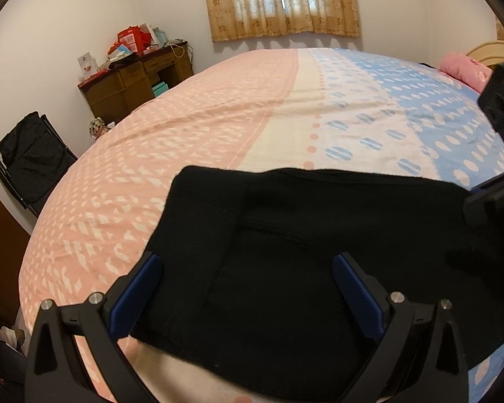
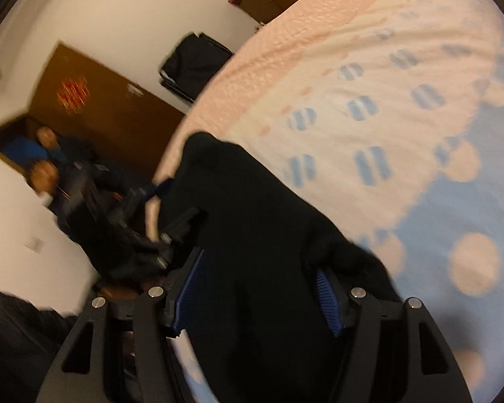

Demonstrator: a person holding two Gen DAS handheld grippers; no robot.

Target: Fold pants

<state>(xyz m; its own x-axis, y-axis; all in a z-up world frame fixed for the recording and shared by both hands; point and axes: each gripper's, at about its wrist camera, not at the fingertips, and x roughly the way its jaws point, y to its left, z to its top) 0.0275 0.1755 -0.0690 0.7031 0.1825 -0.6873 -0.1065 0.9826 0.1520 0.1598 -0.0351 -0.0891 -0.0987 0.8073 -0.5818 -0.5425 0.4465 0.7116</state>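
Observation:
The black pants lie folded into a broad slab on the bed sheet, near its front edge. My left gripper hangs over the pants' near left part, open, its blue pads wide apart and clear of the cloth. At the right edge of this view the right gripper's black body sits at the pants' right end. In the right wrist view, which is blurred, my right gripper is open with the pants bunched loosely between its blue pads. The cloth hides the fingertips' ends.
The bed fills both views, its sheet pink, cream and blue. A wooden desk piled with red boxes and a black folding chair stand left of it. A pink pillow lies far right. A person is by a brown door.

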